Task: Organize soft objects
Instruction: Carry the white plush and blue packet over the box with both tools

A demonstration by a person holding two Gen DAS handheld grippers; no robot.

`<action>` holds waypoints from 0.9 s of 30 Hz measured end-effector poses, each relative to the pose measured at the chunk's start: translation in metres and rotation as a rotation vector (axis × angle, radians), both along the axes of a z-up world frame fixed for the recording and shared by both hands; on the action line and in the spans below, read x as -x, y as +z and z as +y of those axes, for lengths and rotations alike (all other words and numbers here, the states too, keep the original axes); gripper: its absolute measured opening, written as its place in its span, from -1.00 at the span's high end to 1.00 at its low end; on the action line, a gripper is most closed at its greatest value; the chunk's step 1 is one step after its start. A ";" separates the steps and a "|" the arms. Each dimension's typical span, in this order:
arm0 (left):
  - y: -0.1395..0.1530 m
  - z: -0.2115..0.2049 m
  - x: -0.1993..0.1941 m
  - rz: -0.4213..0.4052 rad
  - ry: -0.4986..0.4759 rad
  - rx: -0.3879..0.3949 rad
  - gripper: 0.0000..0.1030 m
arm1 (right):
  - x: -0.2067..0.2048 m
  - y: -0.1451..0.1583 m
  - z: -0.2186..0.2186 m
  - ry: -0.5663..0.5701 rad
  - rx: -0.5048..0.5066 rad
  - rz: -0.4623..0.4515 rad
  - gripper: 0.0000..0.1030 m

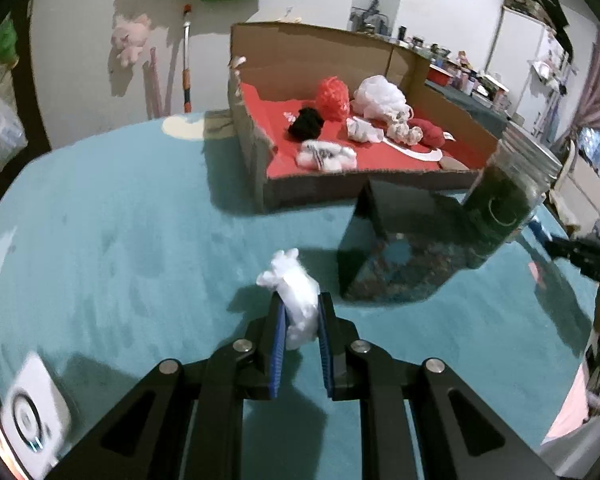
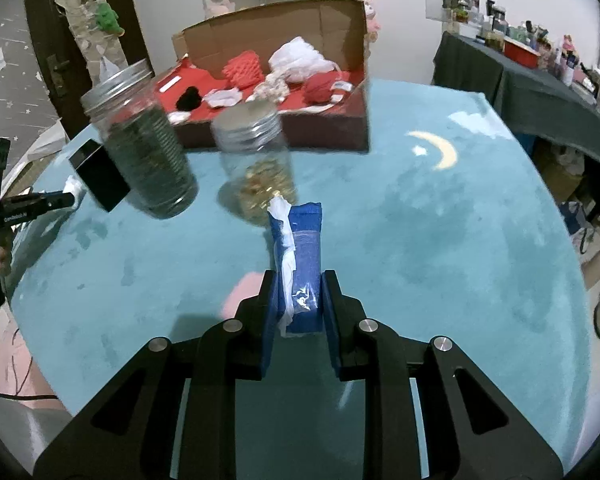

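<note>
Cardboard box (image 1: 364, 190) with the red lining already holds most soft things, so the sorting looks nearly done. Left hand-held gripper (image 1: 300, 312) pinches a white tissue wad (image 1: 296, 300); right hand-held gripper (image 2: 300, 296) clamps a blue tissue pack (image 2: 306, 264), both above the teal surface (image 1: 120, 220) and not yet boxed.

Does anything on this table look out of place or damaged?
The cardboard box holding the soft things has a ragged, torn left wall. Two lidded jars and a black box stand among the soft-item sorting, hard things in a soft-object job. Nothing looks spilled.
</note>
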State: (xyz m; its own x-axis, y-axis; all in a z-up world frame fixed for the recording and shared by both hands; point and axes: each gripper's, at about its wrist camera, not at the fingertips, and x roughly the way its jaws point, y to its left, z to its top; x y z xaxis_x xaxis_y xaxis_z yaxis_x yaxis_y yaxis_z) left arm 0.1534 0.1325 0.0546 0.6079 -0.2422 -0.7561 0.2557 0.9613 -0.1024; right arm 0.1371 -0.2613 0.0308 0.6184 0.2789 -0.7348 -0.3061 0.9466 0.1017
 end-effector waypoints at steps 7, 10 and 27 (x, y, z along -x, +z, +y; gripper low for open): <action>0.010 -0.002 -0.020 -0.026 -0.079 -0.042 0.69 | -0.028 0.012 -0.007 0.040 0.087 -0.045 0.60; 0.015 -0.005 -0.028 -0.029 -0.112 -0.059 0.69 | -0.040 0.016 -0.007 0.069 0.116 -0.058 0.60; 0.069 -0.064 -0.079 -0.059 -0.306 -0.091 0.69 | -0.088 0.054 0.013 0.224 0.222 -0.105 0.60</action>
